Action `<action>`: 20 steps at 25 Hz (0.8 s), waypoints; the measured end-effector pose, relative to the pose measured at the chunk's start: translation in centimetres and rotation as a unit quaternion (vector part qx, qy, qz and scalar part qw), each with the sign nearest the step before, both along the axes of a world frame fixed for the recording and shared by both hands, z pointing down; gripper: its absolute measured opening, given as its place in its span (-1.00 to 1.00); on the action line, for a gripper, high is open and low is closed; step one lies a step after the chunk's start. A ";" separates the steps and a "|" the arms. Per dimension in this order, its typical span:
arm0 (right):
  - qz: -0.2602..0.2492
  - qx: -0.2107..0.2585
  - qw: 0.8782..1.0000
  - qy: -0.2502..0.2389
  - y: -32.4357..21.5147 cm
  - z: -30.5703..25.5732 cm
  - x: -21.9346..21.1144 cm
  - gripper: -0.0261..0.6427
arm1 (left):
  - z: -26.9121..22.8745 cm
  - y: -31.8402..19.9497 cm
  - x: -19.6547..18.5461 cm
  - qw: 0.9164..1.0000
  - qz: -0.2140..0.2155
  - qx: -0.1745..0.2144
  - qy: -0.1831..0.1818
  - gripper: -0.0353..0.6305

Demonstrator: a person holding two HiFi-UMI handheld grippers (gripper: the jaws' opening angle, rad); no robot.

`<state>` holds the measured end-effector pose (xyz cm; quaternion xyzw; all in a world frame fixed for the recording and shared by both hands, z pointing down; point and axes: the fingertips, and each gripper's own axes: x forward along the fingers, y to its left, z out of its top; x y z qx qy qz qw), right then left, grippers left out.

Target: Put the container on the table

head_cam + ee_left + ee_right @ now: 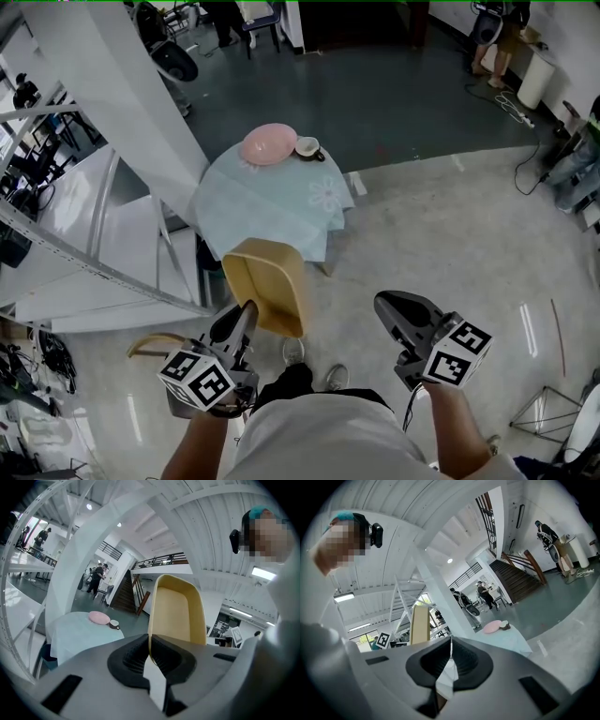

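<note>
Left gripper (246, 315): jaws clamped on the near rim of the container (268, 281).
Right gripper (394, 305): jaws pressed together, nothing between them.
Container: yellow, held in the air near the table's near edge.
Table (267, 214): pale blue cloth; pink plate (268, 144) and cup (307, 147) on its far side.

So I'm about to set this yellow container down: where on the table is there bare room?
The table is bare from the pink plate to the edge nearest you. It is crowded only at the far rim, where the plate and the cup sit side by side. The left gripper holds the container.
</note>
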<state>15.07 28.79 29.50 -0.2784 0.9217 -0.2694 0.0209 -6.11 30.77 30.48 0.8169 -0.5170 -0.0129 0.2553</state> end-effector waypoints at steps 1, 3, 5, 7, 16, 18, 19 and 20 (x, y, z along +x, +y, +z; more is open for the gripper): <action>0.000 0.001 1.000 0.000 -0.2 0.0 0.1 -0.84 | 0.0 -0.2 0.2 1.000 0.000 0.000 0.001 -0.80; 0.001 0.002 1.000 0.000 -0.7 -0.1 0.5 -0.84 | 0.1 -0.7 0.4 1.000 0.000 0.000 0.002 -0.80; 0.003 0.002 1.000 0.001 -1.3 0.0 0.8 -0.84 | 0.2 -1.3 0.7 1.000 0.001 0.002 0.003 -0.80; 0.005 0.002 1.000 0.003 -1.9 0.2 1.1 -0.84 | 0.3 -2.0 0.9 1.000 0.003 0.003 0.004 -0.80; 0.013 -0.002 1.000 0.010 -5.0 1.2 0.3 -0.84 | 1.4 -5.3 -0.6 1.000 0.002 0.002 0.006 -0.80; 0.013 -0.005 1.000 0.011 -5.9 1.3 -0.3 -0.84 | 1.6 -6.3 -1.3 1.000 0.000 -0.001 0.008 -0.80; 0.013 -0.006 1.000 0.012 -6.4 1.3 -0.8 -0.84 | 1.6 -6.9 -1.8 1.000 0.000 -0.002 0.009 -0.80; 0.012 -0.007 1.000 0.013 -7.0 1.4 -1.3 -0.84 | 1.7 -7.5 -2.3 1.000 0.000 -0.002 0.009 -0.80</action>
